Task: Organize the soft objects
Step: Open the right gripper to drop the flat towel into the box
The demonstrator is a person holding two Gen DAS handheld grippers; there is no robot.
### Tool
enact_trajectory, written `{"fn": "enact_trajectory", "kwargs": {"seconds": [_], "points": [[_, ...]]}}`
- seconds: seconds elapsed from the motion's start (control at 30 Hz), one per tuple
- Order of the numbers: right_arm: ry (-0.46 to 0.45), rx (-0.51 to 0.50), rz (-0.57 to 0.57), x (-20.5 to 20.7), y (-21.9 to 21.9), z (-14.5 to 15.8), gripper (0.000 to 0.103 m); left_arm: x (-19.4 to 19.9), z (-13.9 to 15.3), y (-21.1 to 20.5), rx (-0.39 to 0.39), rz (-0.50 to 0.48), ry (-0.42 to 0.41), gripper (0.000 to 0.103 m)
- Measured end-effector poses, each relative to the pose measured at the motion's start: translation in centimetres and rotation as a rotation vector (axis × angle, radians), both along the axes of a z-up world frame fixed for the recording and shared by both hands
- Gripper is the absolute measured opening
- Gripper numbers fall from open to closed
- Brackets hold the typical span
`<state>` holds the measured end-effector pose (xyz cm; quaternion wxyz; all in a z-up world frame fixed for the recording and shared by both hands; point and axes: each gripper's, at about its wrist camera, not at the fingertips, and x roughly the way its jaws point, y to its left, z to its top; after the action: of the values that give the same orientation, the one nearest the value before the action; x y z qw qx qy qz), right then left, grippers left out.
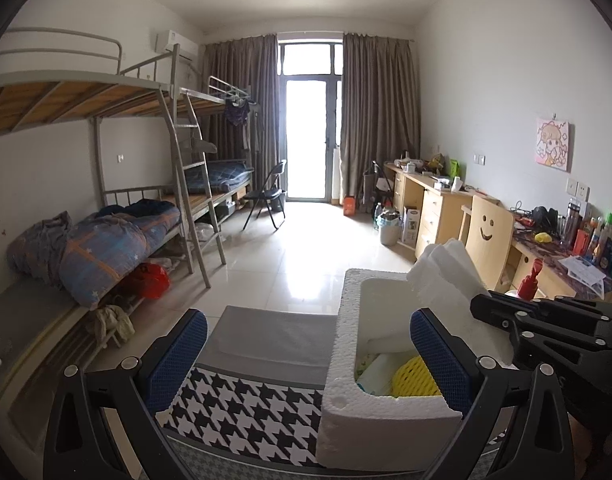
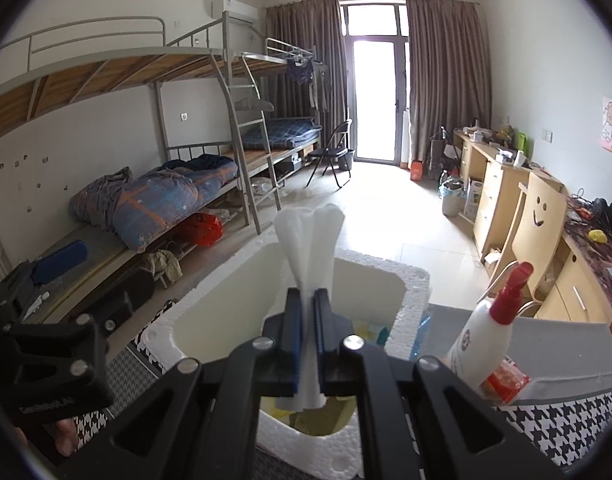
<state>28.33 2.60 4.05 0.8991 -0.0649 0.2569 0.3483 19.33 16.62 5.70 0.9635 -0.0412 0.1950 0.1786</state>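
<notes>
Two grippers sit at the foam box. Your right gripper pinches a folded white foam sheet just above the box's open top. Your left gripper stands wide, holding nothing, its fingers either side of the box's near-left wall.

Houndstooth-covered table, foam box, spray bottle on it
</notes>
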Motion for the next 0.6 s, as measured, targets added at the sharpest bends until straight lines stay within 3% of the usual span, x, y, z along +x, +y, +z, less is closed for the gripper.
{"fn": "enact_trajectory", "kwargs": {"seconds": [0.23,0.27,0.3,0.33,0.37,0.4,0.6], "points": [[0.029,-0.031,-0.017,1.0,0.7,-1.1,0.01,-0.4,-0.4,0.4,-0.007,0.005,0.012,0.102],[0.035,-0.037,-0.018,1.1,0.7,-1.2,0.017,-0.4,-0.4,0.5,-0.01,0.006,0.013,0.102],[0.04,-0.041,-0.013,1.2,0.8,-1.4,0.033,-0.4,-0.4,0.5,-0.011,0.007,0.016,0.102],[0.044,-0.043,-0.01,1.1,0.8,-1.5,0.042,-0.4,-0.4,0.4,-0.011,0.007,0.018,0.102],[0.044,-0.042,-0.009,1.0,0.7,-1.5,0.06,-0.4,-0.4,0.4,-0.01,0.007,0.019,0.102],[0.035,-0.035,-0.007,0.8,0.5,-1.5,0.069,-0.4,-0.3,0.4,-0.009,0.008,0.017,0.102],[0.0,-0.03,-0.01,-0.1,0.1,-1.0,0.07,-0.6,-0.3,0.5,-0.011,0.006,0.017,0.102]]}}
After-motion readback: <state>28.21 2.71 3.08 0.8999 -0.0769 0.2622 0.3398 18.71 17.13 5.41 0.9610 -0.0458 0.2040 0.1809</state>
